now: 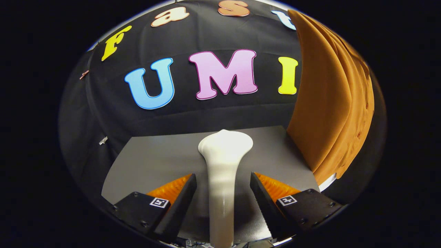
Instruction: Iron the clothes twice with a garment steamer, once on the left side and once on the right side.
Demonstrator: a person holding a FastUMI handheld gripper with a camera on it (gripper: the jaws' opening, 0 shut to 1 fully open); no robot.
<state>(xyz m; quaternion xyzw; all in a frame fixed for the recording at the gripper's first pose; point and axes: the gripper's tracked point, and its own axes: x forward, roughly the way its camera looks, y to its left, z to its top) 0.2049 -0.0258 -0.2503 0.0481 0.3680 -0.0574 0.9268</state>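
A white garment steamer [224,162] stands upright on the grey table [155,162], its slim handle running between my fingers and its wide head flaring just beyond the fingertips. My gripper [223,175] is open, one finger on each side of the handle with a narrow gap to it on both sides. A brown-orange garment [330,103] hangs to the right of the steamer, its lower edge reaching down to the table's right side.
The booth's black cloth wall [193,117] rises directly behind the table. The table's grey top stretches left of the steamer to its left edge [115,162]. A small white patch [329,182] shows under the garment's hem.
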